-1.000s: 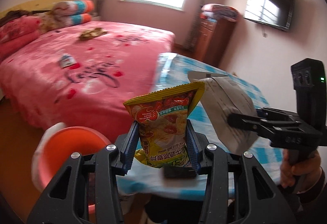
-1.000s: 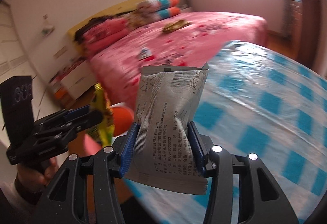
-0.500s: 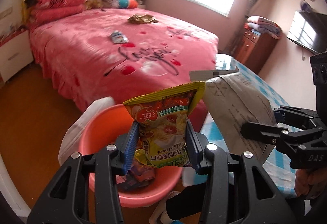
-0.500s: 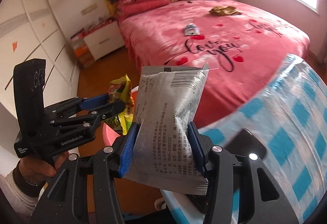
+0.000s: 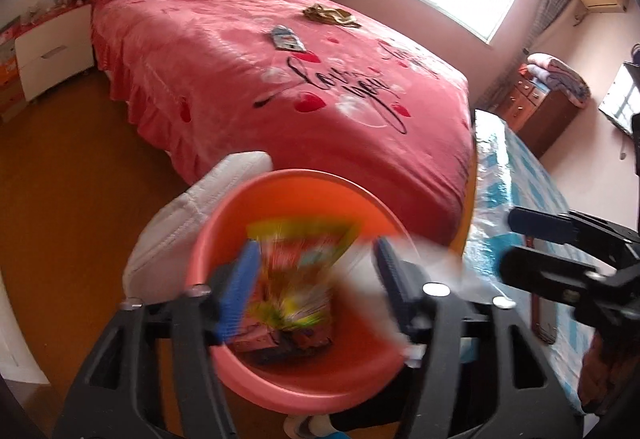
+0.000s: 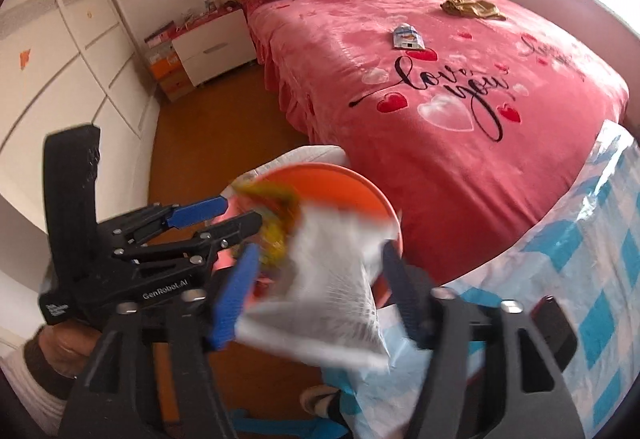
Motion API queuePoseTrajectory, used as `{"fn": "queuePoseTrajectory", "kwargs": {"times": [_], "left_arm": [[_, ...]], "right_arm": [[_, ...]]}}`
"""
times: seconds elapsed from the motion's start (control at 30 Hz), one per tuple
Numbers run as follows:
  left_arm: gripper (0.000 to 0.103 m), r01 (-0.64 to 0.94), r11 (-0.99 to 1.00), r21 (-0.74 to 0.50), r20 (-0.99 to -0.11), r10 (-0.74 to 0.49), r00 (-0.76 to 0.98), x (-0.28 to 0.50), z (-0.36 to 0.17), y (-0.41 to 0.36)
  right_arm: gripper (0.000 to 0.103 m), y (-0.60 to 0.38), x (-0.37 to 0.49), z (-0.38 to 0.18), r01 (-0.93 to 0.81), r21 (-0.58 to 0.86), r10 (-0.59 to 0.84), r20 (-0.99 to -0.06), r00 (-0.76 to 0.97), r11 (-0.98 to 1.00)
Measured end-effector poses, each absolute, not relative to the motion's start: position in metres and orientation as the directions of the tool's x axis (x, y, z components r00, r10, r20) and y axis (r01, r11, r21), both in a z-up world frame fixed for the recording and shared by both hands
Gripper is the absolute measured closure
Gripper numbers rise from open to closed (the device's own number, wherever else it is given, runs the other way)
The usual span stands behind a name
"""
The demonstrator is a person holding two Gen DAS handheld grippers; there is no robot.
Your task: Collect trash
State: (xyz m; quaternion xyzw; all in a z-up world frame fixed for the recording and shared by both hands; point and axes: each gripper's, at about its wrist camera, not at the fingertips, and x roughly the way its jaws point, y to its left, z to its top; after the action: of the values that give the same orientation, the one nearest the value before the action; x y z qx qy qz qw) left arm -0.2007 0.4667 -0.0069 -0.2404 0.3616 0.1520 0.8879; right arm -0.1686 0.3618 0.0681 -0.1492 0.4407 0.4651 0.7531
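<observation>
Hovering over the orange basin, the left gripper has just sprung open, yellow snack packet blurred between its jaws; the right gripper, likewise opening, frees a grey-white wrapper above that basin.

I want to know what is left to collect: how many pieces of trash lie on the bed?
2. A small blue-and-white wrapper lies mid-bed; a crumpled gold wrapper lies further up, towards the window side. More could be hidden on the bed's far side.
</observation>
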Motion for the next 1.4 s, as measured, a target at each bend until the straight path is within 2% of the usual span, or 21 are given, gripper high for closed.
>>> {"fn": "queuePoseTrajectory", "kwargs": {"times": [0.03, 0.17, 0.47, 0.87, 1.4], "left_arm": [[0.023, -0.456, 0.837, -0.302, -0.713, 0.119, 0.691, -0.202, -0.006, 0.467], [0.015, -0.477, 0.843, -0.25, -0.717, 0.17, 0.676, -0.201, -0.001, 0.467], [0.008, -0.481, 0.867, -0.128, -0.701, 0.264, 0.663, -0.2, 0.023, 0.444], [0.004, -0.409, 0.912, -0.029, -0.626, 0.302, 0.719, -0.184, 0.065, 0.384], [0.004, -0.263, 0.965, 0.002, -0.577, 0.216, 0.788, -0.163, 0.098, 0.303]], "right_arm": [[0.02, 0.359, -0.168, 0.069, -0.827, 0.185, 0.572, -0.799, 0.189, 0.532], [0.016, 0.343, -0.163, 0.08, -0.799, 0.185, 0.582, -0.778, 0.238, 0.573], [0.014, 0.291, -0.15, 0.109, -0.724, 0.2, 0.592, -0.732, 0.338, 0.66], [0.011, 0.22, -0.153, 0.124, -0.631, 0.139, 0.533, -0.688, 0.493, 0.763], [0.01, 0.125, -0.16, 0.141, -0.486, 0.143, 0.458, -0.63, 0.627, 0.862]]}}
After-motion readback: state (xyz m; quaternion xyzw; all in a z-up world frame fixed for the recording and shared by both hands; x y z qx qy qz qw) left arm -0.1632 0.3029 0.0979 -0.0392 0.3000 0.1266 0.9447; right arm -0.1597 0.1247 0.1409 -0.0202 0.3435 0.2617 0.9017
